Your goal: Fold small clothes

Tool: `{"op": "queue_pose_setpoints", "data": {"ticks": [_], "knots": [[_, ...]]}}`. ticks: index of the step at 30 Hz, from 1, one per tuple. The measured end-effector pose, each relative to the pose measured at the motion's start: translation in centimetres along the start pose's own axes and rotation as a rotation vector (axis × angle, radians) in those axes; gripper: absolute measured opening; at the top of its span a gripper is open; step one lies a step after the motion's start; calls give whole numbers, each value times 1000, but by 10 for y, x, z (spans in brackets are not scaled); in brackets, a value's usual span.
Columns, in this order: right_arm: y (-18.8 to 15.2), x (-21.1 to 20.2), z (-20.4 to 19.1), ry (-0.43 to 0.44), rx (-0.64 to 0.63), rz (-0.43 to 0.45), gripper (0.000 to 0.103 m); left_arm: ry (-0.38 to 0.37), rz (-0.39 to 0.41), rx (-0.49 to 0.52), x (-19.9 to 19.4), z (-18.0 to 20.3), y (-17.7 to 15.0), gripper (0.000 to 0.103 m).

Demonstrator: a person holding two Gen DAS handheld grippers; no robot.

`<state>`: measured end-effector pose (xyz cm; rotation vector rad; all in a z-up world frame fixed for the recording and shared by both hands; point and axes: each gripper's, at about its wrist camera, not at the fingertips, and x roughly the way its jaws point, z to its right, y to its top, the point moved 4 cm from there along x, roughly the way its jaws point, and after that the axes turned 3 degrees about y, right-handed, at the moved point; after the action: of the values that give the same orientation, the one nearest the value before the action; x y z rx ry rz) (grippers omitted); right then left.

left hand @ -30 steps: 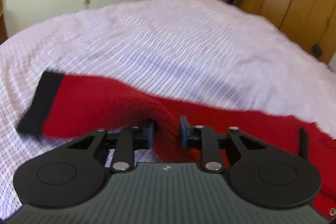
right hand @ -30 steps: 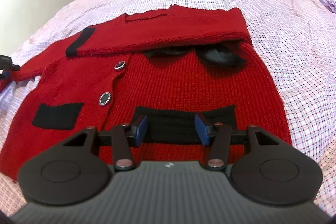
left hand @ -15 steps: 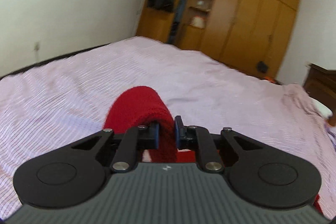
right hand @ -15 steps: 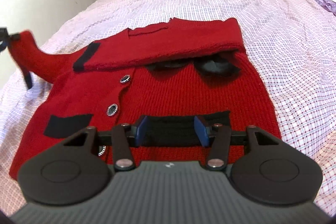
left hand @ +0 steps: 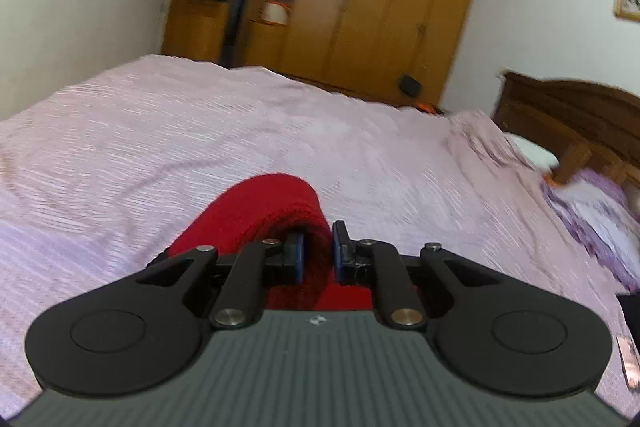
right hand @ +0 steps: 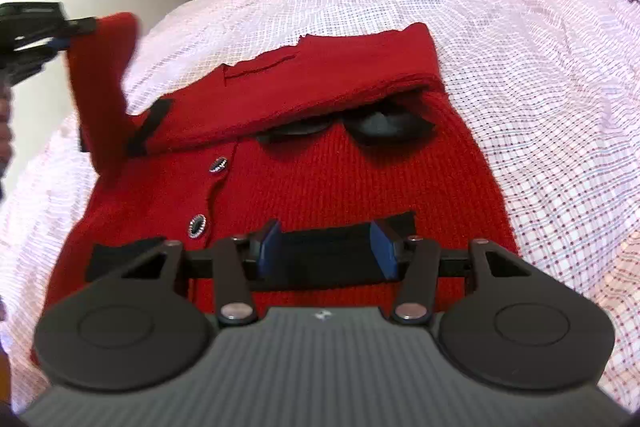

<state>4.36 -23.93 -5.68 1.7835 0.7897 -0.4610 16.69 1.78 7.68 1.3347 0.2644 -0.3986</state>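
1. Right wrist view: I see one red cardigan [right hand: 320, 167] flat on the bed [right hand: 540, 87]; two buttons [right hand: 218, 164], two black pocket bands.
2. My left gripper [left hand: 316, 247] pinches one sleeve [right hand: 100, 75], raised off the bed.
3. My right gripper [right hand: 326, 247] hovers over the hem, fingers spread, gripping nothing.

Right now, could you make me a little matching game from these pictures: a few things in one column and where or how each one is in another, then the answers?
Things:
1. sleeve
2. left gripper
3. right gripper
4. buttons

States:
A. open, holding nothing, over the cardigan's hem
B. lifted off the bed
C. lying down the front of the cardigan
D. pinched shut on red knit

Pairs: 1-B, 2-D, 3-A, 4-C
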Motion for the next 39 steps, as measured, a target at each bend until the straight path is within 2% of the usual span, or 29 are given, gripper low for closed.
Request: {"op": "queue_pose_setpoints", "data": {"ticks": [4, 9, 13, 18, 21, 26, 29, 32, 35, 39], "knots": [[2, 2, 6, 6, 4, 0, 53, -36, -53, 32, 27, 36, -21, 16], [1, 3, 22, -18, 32, -15, 51, -56, -170, 69, 70, 64, -60, 16], [-2, 4, 33, -13, 66, -16, 51, -69, -269, 113, 96, 65, -89, 16], [-4, 3, 34, 0, 78, -5, 52, -76, -336, 127, 102, 60, -108, 20], [-6, 4, 34, -1, 77, -2, 52, -76, -365, 122, 96, 57, -108, 26], [-5, 3, 33, -4, 75, -1, 52, -78, -421, 87, 64, 43, -104, 33], [-4, 2, 30, -7, 71, -2, 53, -39, -430, 105, 44, 33, -104, 40], [0, -1, 25, -6, 52, 4, 54, -24, -436, 94, 24, 16, -107, 41], [5, -4, 19, 8, 28, 7, 54, 23, -433, 77, 7, -4, -109, 42], [20, -3, 3, 11, -37, 10, 54, 121, -381, 81, -13, -34, -107, 42]]}}
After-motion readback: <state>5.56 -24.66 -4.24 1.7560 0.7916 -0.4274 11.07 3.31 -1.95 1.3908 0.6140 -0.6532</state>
